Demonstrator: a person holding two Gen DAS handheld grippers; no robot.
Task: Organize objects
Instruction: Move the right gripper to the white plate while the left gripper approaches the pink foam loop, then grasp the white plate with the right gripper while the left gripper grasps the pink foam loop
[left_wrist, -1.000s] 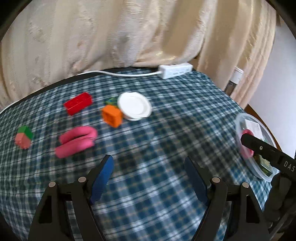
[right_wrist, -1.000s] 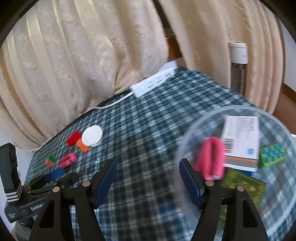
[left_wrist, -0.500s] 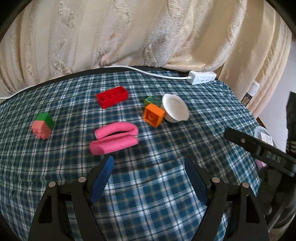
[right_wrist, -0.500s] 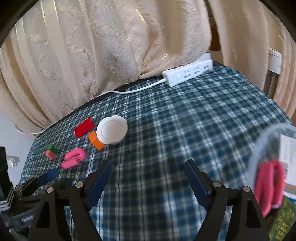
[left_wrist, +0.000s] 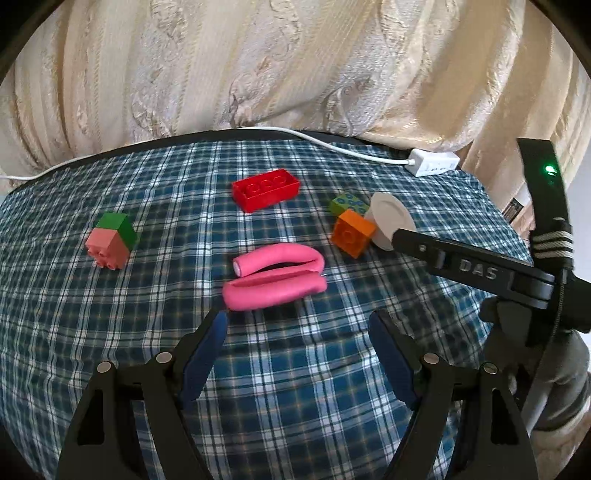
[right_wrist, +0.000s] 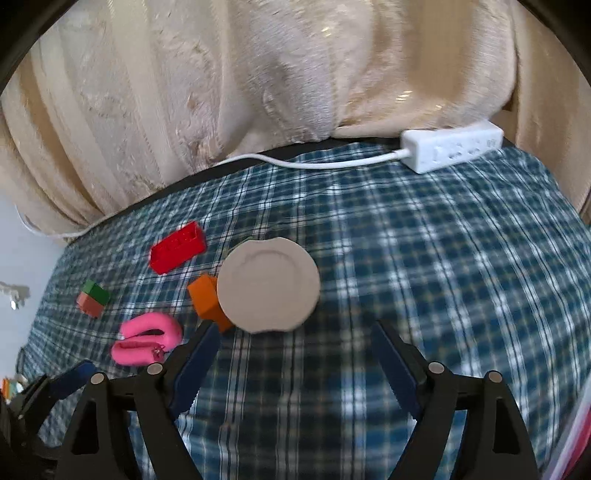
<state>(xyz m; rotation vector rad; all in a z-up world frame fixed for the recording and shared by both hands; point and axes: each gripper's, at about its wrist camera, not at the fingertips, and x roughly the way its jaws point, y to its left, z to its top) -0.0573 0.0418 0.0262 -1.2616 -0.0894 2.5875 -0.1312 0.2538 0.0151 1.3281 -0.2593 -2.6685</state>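
Left gripper (left_wrist: 297, 326) is hanging low centre in its own view, jaws standing wide and released, nothing between the blue pads (left_wrist: 205, 349). Just above the gap the pink foam loop (left_wrist: 277, 280) is lying folded on the checked tablecloth (left_wrist: 295, 387), its near edge close to the left pad tip but apart from it.

Upper middle of the left view: red brick (left_wrist: 265, 188) is sitting studs-up. Left of frame: a pink-and-green block (left_wrist: 110, 240) is resting on its side, well apart from the rest. Right of centre: orange block (left_wrist: 352, 232) is touching a small green patterned block (left_wrist: 347, 205) behind it, and the white round lid (left_wrist: 389, 218) is leaning tilted against the orange block's right side. One dark finger of the other tool is crossing in from the right edge, its tip overlapping the lid's lower rim in the picture; contact cannot be told.

Right gripper (right_wrist: 293, 349) is low centre in its own view, jaws having just been opening, now spread and holding nothing. The lid (right_wrist: 269, 290) is showing just above the gap, orange block (right_wrist: 207, 299) at its left edge. Pink loop (right_wrist: 147, 343) lower left, red brick (right_wrist: 177, 251) above it, pink-and-green block (right_wrist: 93, 297) further left.

White power strip (right_wrist: 452, 149) with its cable is lying at the cloth's far edge, upper right, under the cream curtain (right_wrist: 258, 74). This view is blurred.
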